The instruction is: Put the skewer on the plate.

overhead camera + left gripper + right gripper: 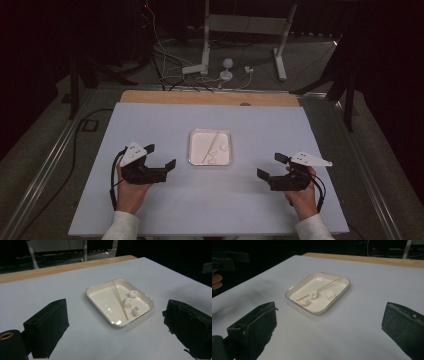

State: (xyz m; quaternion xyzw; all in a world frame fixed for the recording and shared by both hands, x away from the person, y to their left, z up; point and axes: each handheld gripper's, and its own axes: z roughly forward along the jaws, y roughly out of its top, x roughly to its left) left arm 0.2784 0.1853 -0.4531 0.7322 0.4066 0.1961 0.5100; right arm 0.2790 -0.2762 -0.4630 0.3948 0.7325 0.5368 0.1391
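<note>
Big grey table [150, 200] with a wood strip [210, 97] along the far edge. Left gripper [161, 156] and right gripper [272, 166] sit either side, both released, holding nothing. The tray [195, 150] sits between them, nothing blocking it, with a skewer [120, 300] and three white lumps [127, 302] inside.

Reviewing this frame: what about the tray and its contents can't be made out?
- What the three small white lumps in the shallow cream rectangular tray are made of: high view too small, both gripper views dim.
- Whether the thin wooden stick pierces a lump or only lies against it: too fine to tell.
- Small brown spot at the table's far edge: too small.
</note>
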